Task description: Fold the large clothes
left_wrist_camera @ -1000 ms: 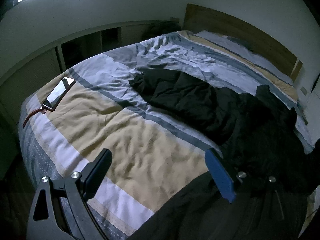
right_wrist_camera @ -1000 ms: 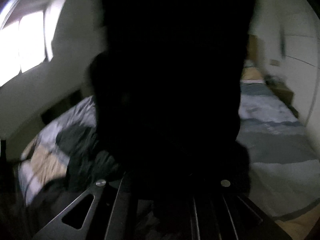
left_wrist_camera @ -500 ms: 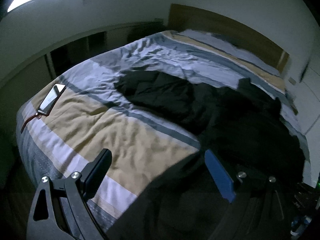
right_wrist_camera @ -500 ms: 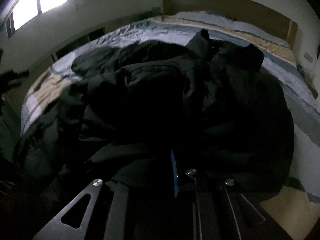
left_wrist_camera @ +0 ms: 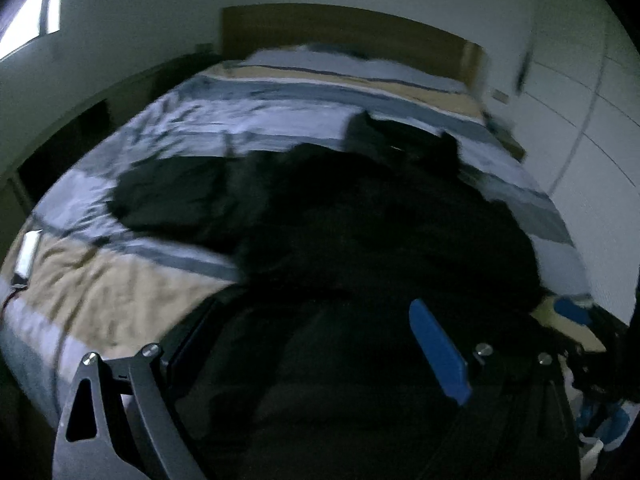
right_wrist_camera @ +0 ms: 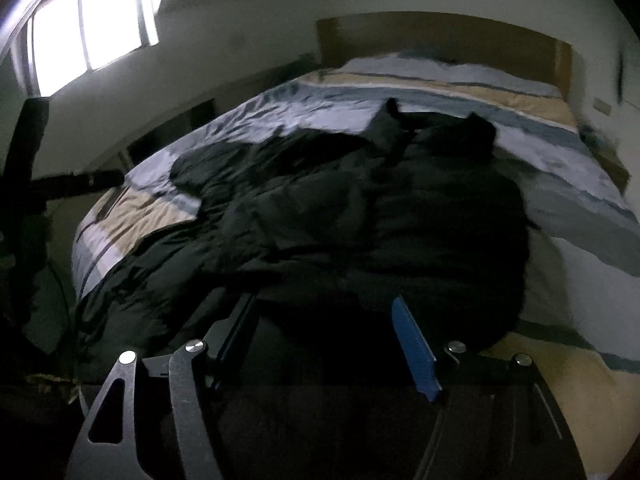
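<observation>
A large black padded coat lies crumpled across the striped bed, one sleeve stretched to the left and its hem hanging over the near edge. It also shows in the right wrist view. My left gripper is open, its jaws wide apart over the coat's near hem. My right gripper is open over the same near edge of the coat, with nothing between its jaws.
A phone lies on the bed's left corner. A wooden headboard stands at the far end. White cupboards stand to the right. A window is at the upper left. The left arm's handle shows at left.
The right gripper let go of the coat, which dropped from in front of its camera onto the bed, and its jaws opened. The left gripper swung to the right over the coat.
</observation>
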Demonstrator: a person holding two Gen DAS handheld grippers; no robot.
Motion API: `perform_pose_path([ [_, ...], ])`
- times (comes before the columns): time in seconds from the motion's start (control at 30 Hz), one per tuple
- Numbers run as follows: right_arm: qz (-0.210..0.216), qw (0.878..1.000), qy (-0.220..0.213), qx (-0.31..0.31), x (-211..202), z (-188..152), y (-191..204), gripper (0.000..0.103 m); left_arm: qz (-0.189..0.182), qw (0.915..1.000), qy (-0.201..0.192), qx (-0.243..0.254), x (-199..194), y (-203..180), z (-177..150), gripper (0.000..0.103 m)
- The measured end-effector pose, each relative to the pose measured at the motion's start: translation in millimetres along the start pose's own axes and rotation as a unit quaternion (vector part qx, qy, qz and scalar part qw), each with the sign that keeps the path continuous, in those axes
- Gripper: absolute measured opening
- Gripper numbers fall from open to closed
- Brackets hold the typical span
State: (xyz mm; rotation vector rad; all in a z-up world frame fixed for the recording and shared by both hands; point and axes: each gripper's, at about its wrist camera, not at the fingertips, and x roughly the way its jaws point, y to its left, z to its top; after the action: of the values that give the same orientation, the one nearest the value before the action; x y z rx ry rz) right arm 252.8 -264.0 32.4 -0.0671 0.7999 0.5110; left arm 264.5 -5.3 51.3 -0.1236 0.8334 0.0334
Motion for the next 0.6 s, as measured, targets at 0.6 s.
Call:
perform_pose_path([
  [0.6, -0.082, 0.99, 0.002, 0.118, 97.2, 28.6, -101.3, 0.071, 0.004, 0.9977, 0.031, 0.061, 183.4, -106.7, 4.7, 0.095],
])
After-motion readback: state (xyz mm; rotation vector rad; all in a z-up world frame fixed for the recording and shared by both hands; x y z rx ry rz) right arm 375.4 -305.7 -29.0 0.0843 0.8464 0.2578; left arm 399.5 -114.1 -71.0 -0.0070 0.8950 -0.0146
